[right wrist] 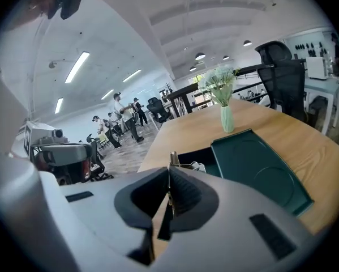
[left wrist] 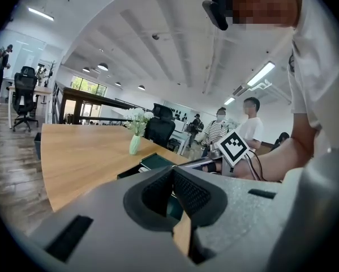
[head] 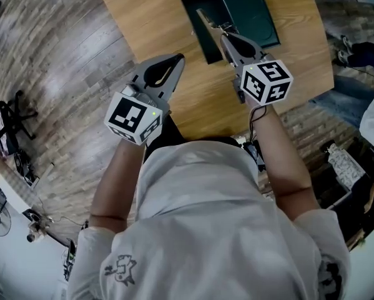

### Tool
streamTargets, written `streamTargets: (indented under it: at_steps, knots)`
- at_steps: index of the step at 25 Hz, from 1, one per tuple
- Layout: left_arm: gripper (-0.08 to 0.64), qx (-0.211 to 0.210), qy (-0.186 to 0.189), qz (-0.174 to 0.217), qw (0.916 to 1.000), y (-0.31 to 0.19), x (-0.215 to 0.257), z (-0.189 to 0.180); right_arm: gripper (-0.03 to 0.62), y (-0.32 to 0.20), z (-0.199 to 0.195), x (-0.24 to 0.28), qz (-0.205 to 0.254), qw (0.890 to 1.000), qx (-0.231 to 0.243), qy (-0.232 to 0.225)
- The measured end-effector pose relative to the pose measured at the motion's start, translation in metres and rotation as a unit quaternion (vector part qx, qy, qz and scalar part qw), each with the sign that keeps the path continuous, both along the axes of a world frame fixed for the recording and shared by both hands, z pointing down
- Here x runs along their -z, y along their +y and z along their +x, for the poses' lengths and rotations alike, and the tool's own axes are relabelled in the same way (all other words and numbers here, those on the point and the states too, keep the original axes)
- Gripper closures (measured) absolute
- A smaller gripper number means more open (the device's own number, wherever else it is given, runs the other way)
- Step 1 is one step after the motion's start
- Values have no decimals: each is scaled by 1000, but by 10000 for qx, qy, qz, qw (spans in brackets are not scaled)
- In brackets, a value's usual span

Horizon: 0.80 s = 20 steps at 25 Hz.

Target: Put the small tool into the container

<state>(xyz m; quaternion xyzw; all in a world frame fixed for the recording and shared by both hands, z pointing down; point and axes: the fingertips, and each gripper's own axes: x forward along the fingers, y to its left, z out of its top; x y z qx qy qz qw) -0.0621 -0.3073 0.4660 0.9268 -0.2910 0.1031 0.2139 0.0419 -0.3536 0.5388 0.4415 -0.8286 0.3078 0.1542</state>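
Observation:
A dark green open container (head: 199,27) lies on the wooden table (head: 149,17), with its flat green lid (head: 249,11) beside it on the right. My right gripper (head: 225,35) is shut on a slim metal tool (head: 208,21) whose tip reaches over the container's near edge. In the right gripper view the tool (right wrist: 173,158) sticks up between the closed pads of the gripper (right wrist: 169,175), in front of the container (right wrist: 193,156) and lid (right wrist: 260,166). My left gripper (head: 177,59) hovers at the table's near left edge, shut and empty. Its tips (left wrist: 172,171) meet, pointing towards the container (left wrist: 152,163).
A pale green vase of white flowers (right wrist: 226,118) stands on the table beyond the container. Black office chairs (right wrist: 282,72) and several people (left wrist: 217,132) are past the table's far side. The wooden floor (head: 55,61) lies to the left, with a black bag (head: 2,127).

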Motion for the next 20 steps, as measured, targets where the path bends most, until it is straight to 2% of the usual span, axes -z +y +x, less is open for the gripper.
streamTargets:
  at_steps: [13,20]
  knots:
    - [554,85,7,-184,9998,-18,-26,-10,578,-36,-15,-60,-742,9963,-399,-163]
    - [554,115,40,-268,9996,-18,-31,-11,578,-36,-19,-86,-1074,9928,-509,-163]
